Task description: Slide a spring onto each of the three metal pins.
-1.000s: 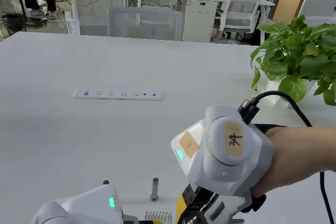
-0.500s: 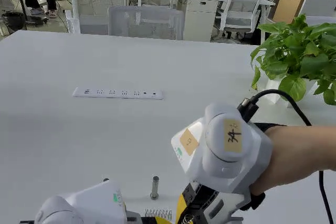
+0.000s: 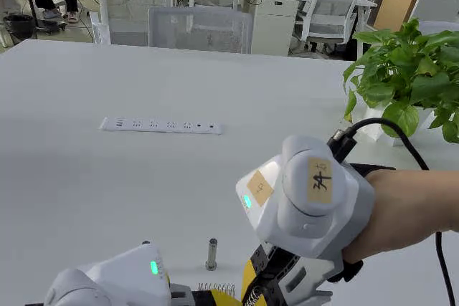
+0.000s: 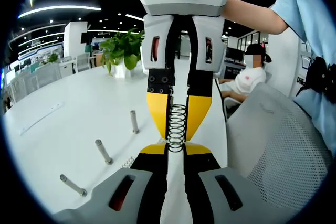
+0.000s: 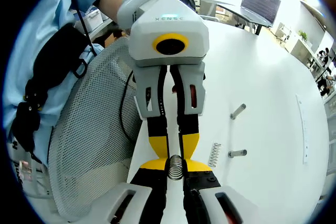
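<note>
Clenched from opposite ends on one spring [image 4: 177,121]: left tongs [image 4: 176,149] and right tongs [image 4: 177,136], yellow tips nearly meeting, held over the near edge of the white tabletop [image 4: 79,103]. Close by, three bare metal pins [image 4: 134,121] upright in a row on the tabletop, a second spring [image 5: 214,154] flat beside them. Farther back, a power strip [image 3: 160,126] and a leafy potted plant [image 3: 405,77].
</note>
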`<act>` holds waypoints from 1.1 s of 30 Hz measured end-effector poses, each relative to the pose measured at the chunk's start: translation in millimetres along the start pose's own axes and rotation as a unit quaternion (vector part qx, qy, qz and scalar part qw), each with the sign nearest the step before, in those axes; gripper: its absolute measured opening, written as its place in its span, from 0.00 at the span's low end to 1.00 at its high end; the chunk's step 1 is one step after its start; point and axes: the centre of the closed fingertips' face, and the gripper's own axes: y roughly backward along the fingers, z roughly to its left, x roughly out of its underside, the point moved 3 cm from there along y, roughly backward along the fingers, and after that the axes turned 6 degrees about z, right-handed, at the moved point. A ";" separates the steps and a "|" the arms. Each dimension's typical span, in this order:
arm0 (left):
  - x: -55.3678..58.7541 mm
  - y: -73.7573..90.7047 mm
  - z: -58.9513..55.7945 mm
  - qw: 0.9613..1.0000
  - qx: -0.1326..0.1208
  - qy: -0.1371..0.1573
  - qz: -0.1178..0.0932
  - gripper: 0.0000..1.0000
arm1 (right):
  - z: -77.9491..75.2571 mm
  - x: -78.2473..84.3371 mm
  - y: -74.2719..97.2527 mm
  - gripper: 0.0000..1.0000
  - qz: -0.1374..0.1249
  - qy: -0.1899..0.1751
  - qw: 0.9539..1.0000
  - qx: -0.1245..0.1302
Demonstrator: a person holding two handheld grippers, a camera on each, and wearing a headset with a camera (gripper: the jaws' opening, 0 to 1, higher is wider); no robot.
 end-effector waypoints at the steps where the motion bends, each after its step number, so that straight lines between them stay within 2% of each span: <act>1: 0.2 0.0 -0.5 1.000 0.001 0.001 0.000 0.07 | 0.2 0.1 -0.2 0.07 0.001 -0.002 1.000 -0.002; 4: 0.5 0.5 0.2 1.000 -0.003 0.001 -0.002 0.07 | -0.8 -0.8 -0.8 0.07 0.000 -0.002 1.000 -0.002; 9: 1.8 5.0 4.1 1.000 -0.014 0.019 -0.013 0.09 | -4.5 -3.0 0.1 0.07 -0.005 -0.004 1.000 0.003; 17: 11.4 17.2 12.7 0.997 -0.054 0.050 -0.025 0.25 | -9.6 -5.4 0.5 0.07 -0.005 0.001 1.000 0.007; 23: 18.8 30.7 22.3 0.993 -0.095 0.067 -0.029 0.41 | -13.8 -8.2 2.2 0.07 -0.005 0.008 1.000 0.005; 27: 23.5 39.0 26.8 0.990 -0.113 0.075 -0.027 0.46 | -16.4 -8.6 2.6 0.07 -0.001 0.015 1.000 0.005; 30: 28.1 46.6 31.9 0.987 -0.136 0.081 -0.022 0.53 | -19.6 -8.6 3.4 0.07 0.003 0.022 1.000 0.007; 31: 31.4 51.2 35.6 0.985 -0.155 0.079 -0.015 0.57 | -21.3 -9.3 4.5 0.07 0.003 0.023 1.000 0.008; 33: 34.3 56.4 36.4 0.983 -0.163 0.083 -0.016 0.65 | -24.7 -11.3 6.4 0.07 0.002 0.025 1.000 0.011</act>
